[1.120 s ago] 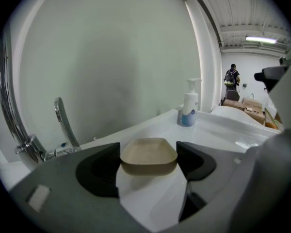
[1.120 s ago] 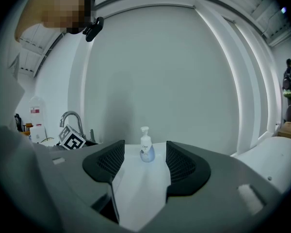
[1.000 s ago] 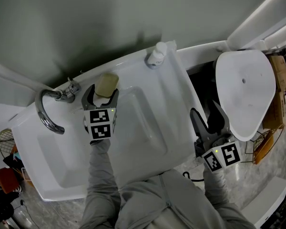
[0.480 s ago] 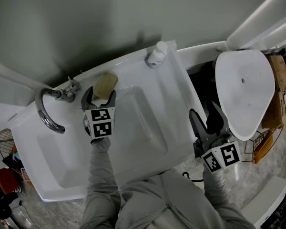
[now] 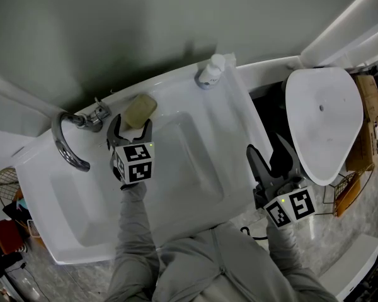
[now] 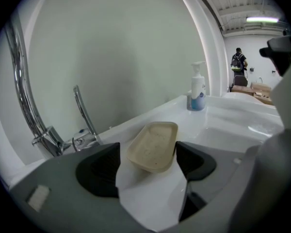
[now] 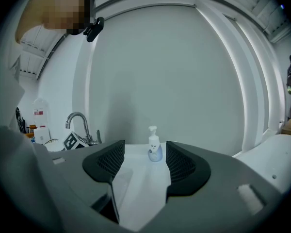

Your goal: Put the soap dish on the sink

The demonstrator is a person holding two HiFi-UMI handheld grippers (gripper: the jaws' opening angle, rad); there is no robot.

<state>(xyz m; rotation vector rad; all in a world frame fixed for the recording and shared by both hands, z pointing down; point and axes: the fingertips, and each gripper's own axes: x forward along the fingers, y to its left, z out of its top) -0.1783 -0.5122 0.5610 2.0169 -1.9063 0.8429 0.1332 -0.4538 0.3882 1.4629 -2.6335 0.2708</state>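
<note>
The soap dish point(image 5: 140, 111) sits on the sink point(image 5: 176, 83) ledge, left gripper point(image 5: 131, 131) jaws wide either side of it, so I'd say just back straight out next. The right gripper point(image 5: 269, 159) is idle, jaws wide and empty.

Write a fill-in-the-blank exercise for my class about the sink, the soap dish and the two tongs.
1. The dish lies on the back rim of the sink, between the faucet and the pump ____.
2. The left tongs, pointed at the dish, are ____.
3. The right tongs, off the sink's right side, hold ____.

Missing words: bottle; open; nothing.
</note>
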